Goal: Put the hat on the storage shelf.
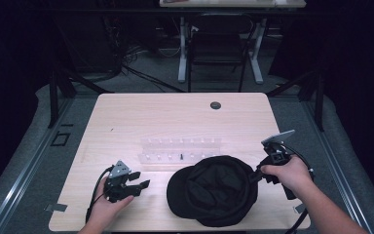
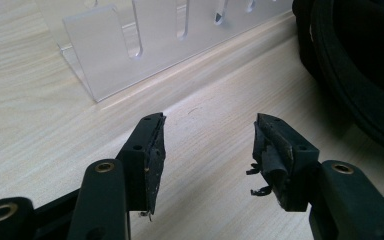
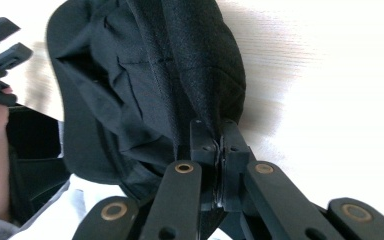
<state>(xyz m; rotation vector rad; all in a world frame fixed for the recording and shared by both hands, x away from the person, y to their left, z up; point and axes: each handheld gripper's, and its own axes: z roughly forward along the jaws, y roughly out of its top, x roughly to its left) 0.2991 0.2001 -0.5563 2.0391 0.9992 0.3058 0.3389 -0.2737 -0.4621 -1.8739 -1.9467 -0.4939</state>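
Right gripper view: cap pinched in right gripper.

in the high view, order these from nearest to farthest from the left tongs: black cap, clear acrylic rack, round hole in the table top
1. black cap, just right of the left tongs
2. clear acrylic rack, behind it, mid table
3. round hole, far edge of the table

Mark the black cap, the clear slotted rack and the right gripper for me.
black cap [image 1: 214, 190], high view, on the crown fabric.
clear slotted rack [image 2: 105, 45], left gripper view, on its front wall.
right gripper [image 3: 220, 137], right gripper view, where the jaw tips pinch the cap's edge.
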